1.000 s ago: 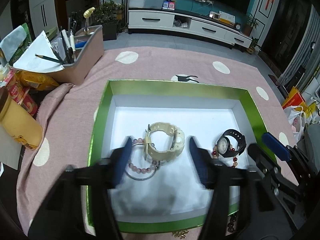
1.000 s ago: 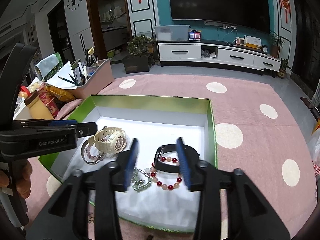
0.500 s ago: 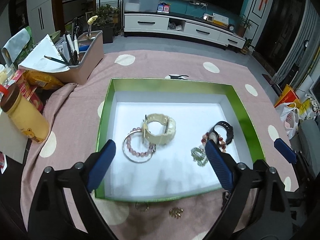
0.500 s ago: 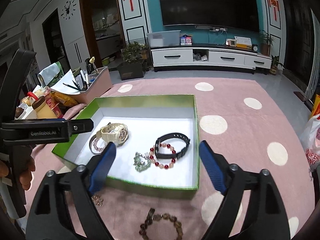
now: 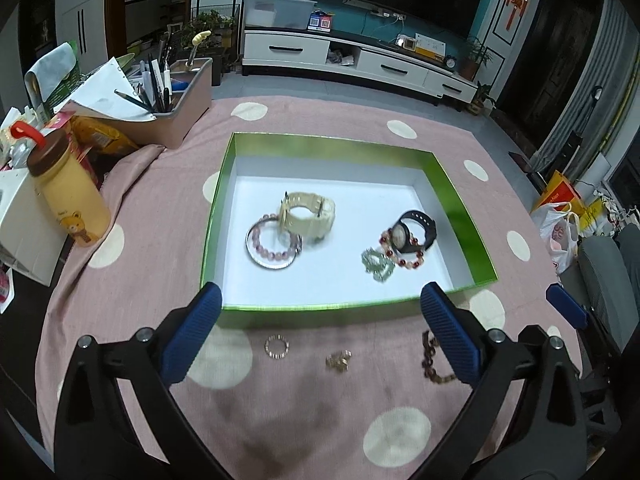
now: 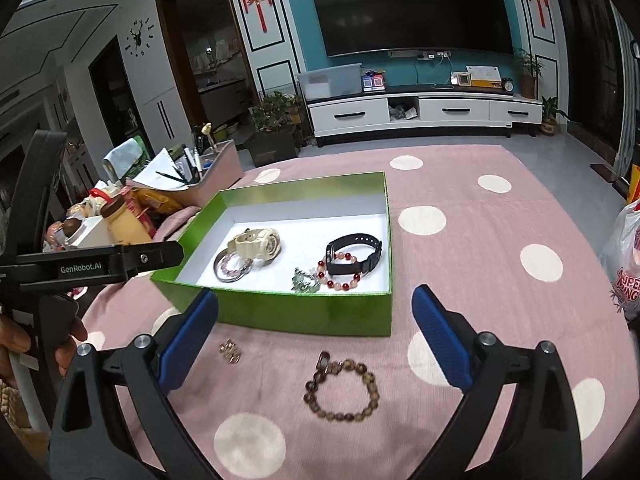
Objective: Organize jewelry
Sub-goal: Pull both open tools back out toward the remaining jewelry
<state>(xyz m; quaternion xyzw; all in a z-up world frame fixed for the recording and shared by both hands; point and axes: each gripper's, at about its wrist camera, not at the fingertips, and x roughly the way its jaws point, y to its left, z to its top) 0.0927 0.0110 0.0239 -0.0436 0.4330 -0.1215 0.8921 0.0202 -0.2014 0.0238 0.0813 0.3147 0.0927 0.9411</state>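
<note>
A green box (image 5: 316, 307) with a white floor holds a cream watch (image 5: 308, 216), a pink bead bracelet (image 5: 272, 246), a black watch (image 5: 416, 230), a red bead bracelet (image 5: 404, 258) and a green piece (image 5: 376, 266). On the pink cloth before the box lie a small ring (image 5: 276, 347), a gold piece (image 5: 338, 360) and a brown bead bracelet (image 6: 340, 390). My left gripper (image 5: 320, 334) is open and empty above the cloth. My right gripper (image 6: 314, 336) is open and empty above the brown bracelet. The box also shows in the right wrist view (image 6: 304, 314).
A yellow bottle (image 5: 68, 196), snack packs and a pink bin of pens and paper (image 5: 168, 100) stand at the left on the table. Plastic bags (image 5: 564, 228) sit off the right edge. The left gripper's body (image 6: 92, 266) reaches in at the left of the right wrist view.
Both grippers opened wide and drew back out of the box toward the near edge of the table. The jewelry inside stayed where it lay.
</note>
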